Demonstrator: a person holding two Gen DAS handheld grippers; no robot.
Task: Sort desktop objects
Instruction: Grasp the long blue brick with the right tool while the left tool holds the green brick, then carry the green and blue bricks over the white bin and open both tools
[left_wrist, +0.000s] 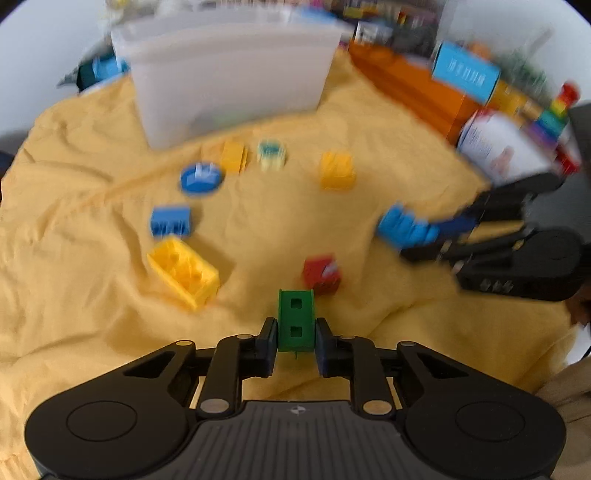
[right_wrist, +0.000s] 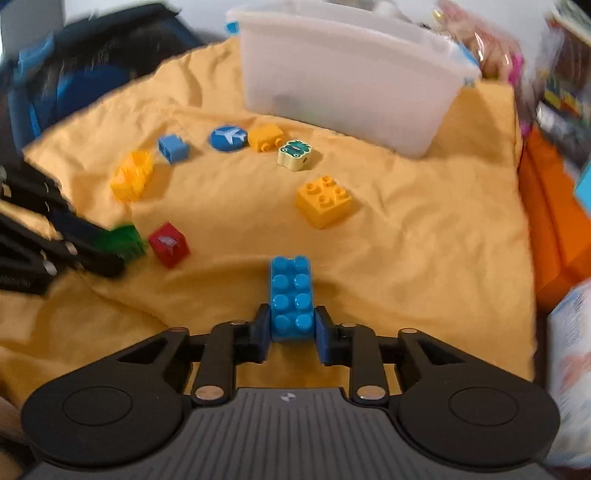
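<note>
My left gripper (left_wrist: 295, 334) is shut on a green brick (left_wrist: 295, 317), held above the yellow cloth (left_wrist: 92, 314); it also shows in the right wrist view (right_wrist: 120, 240). My right gripper (right_wrist: 290, 325) is shut on a long blue brick (right_wrist: 290, 295), also seen in the left wrist view (left_wrist: 404, 227). A red block (right_wrist: 170, 243), a yellow square brick (right_wrist: 323, 201), a blue disc (right_wrist: 228, 138), a small blue brick (right_wrist: 173, 147) and other yellow bricks (right_wrist: 131, 175) lie on the cloth. A translucent white bin (right_wrist: 347, 81) stands at the back.
An orange box (right_wrist: 554, 218) and packages line the right edge of the cloth. A dark blue bag (right_wrist: 74, 74) sits at the back left. A cream frog block (right_wrist: 294, 153) and a small yellow brick (right_wrist: 264, 137) lie in front of the bin.
</note>
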